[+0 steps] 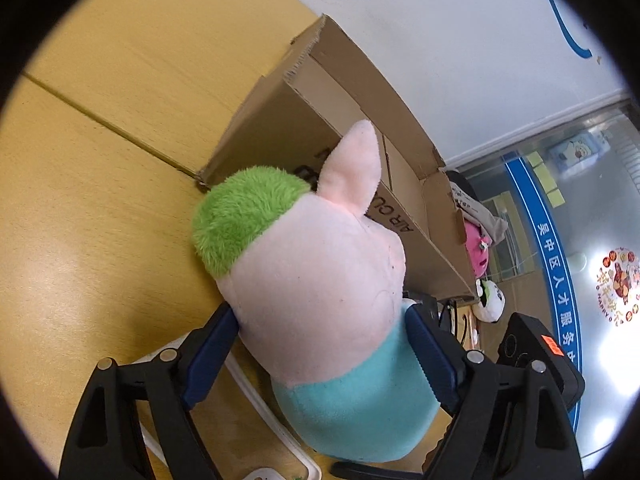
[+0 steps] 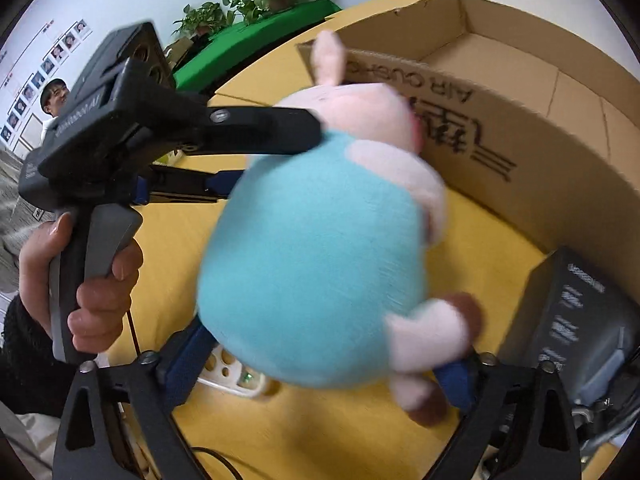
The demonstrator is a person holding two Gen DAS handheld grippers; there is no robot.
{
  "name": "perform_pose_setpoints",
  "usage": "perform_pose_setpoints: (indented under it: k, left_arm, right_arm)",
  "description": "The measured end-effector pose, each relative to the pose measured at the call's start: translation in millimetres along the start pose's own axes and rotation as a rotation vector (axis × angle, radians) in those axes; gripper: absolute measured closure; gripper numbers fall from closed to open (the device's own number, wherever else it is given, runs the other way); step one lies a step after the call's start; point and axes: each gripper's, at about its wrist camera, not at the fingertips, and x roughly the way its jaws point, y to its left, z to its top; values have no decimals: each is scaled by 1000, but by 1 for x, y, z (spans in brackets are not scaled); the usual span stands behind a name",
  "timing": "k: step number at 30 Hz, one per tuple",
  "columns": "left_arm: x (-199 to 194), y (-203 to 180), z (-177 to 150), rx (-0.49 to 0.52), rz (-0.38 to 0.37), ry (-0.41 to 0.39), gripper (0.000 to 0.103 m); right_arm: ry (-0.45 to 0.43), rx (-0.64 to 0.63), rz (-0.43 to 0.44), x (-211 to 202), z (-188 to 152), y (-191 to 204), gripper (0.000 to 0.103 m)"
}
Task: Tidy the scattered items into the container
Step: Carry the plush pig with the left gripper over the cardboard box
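step: carry to box | left gripper (image 1: 320,356) clamps pink pig plush toy with teal body (image 1: 320,280), held off yellow wooden table (image 1: 100,184) | right gripper (image 2: 320,376) straddles its legs, grip unclear | open brown cardboard box (image 2: 560,152) just ahead | next: lift over rim, release

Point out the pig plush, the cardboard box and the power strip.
pig plush (image 1: 320,264): left wrist view, on its pink head.
cardboard box (image 2: 560,184): right wrist view, on its printed near wall.
power strip (image 2: 228,372): right wrist view, on its white socket face.
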Motion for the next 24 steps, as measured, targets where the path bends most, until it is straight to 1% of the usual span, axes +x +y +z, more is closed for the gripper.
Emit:
perform_pose_setpoints:
  k: [2,4,5,9,13,18,22,24]
  left_arm:
    - [-1,-4,-3,20,1,-3,27]
    - [-3,-10,-5,36,0,-8,31]
    - [-5,-12,-6,42,1,-8,32]
    - [-18,-27,-9,84,3,-30,34]
    - [-42,-56,-3,157,-10,-77,35]
    - [-68,-102,25,288,-33,-132,35]
    - [-77,-153,63,424,-28,-173,35]
    - [-80,-170,82,466,-35,-183,35]
  right_arm:
    - [-10,-6,-36,1,-3,4,14]
    - [-34,4,-42,-4,-8,7,19]
    - [-44,7,-44,-7,-11,8,20]
    - [-99,3,-75,-24,-21,22,22]
    - [-178,-13,-108,-53,-22,33,22]
    - [-306,-33,-166,-101,-5,41,22]
    - [-411,-22,-213,-140,19,34,22]
    - [-460,-8,-237,-159,35,26,22]
